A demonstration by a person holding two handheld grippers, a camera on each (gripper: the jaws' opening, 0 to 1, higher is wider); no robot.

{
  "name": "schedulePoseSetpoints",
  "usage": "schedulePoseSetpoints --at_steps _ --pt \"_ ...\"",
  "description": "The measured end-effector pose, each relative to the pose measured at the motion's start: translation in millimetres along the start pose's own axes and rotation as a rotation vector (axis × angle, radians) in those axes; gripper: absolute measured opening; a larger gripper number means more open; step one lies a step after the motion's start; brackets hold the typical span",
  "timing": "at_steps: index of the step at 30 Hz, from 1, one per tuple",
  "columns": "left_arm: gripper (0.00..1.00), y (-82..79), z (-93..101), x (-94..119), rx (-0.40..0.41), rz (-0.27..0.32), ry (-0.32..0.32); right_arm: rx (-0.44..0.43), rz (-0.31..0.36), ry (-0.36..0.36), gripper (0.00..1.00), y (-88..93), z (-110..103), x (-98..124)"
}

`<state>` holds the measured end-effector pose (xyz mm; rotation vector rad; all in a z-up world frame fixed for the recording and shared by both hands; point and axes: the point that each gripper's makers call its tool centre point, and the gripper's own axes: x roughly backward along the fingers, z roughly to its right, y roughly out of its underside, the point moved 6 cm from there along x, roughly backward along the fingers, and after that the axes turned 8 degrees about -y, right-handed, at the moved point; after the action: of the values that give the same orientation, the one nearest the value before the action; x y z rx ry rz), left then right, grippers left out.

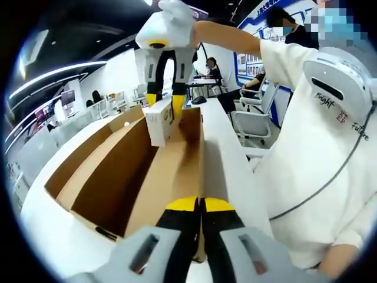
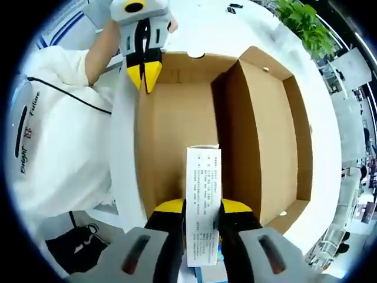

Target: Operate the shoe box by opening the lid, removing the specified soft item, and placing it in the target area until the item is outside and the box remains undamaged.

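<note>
On a white table (image 1: 53,236) lies the open shoe box (image 1: 112,177), its lid (image 2: 274,135) folded flat beside the tray. In the right gripper view the right gripper (image 2: 203,206) has its yellow-tipped jaws clamped on a small white carton (image 2: 203,200) with printed text, held over the tray's near end. In the left gripper view that same gripper (image 1: 165,101) comes down from above with the carton (image 1: 159,121) between its tips, above the far end of the tray. The left gripper (image 1: 200,205) sits at the tray's near wall, jaws pressed together; whether the wall's edge is between them cannot be told. In the right gripper view it (image 2: 144,75) shows at the far wall, tips together. A person in a white shirt (image 1: 318,159) stands at the table, and others sit farther back
</note>
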<state>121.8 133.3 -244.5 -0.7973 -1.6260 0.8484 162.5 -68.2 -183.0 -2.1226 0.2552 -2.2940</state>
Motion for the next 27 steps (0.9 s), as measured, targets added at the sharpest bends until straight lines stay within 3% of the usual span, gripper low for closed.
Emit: schedulePoseSetpoints --at_steps 8,15,21,27 --pt "0.01 -0.6 0.0 -1 0.001 -0.010 0.001 -0.019 0.034 0.013 0.20 11.0 -5 17" --pt "0.01 -0.9 0.2 -2 0.002 -0.011 -0.003 -0.040 0.096 0.008 0.20 6.4 -13 36" --pt "0.01 -1.2 0.5 -2 0.003 -0.012 -0.003 -0.024 0.061 0.018 0.19 3.8 -24 52" --pt "0.01 -1.5 1.4 -2 0.002 -0.015 -0.009 -0.047 0.073 0.055 0.19 20.5 -24 70"
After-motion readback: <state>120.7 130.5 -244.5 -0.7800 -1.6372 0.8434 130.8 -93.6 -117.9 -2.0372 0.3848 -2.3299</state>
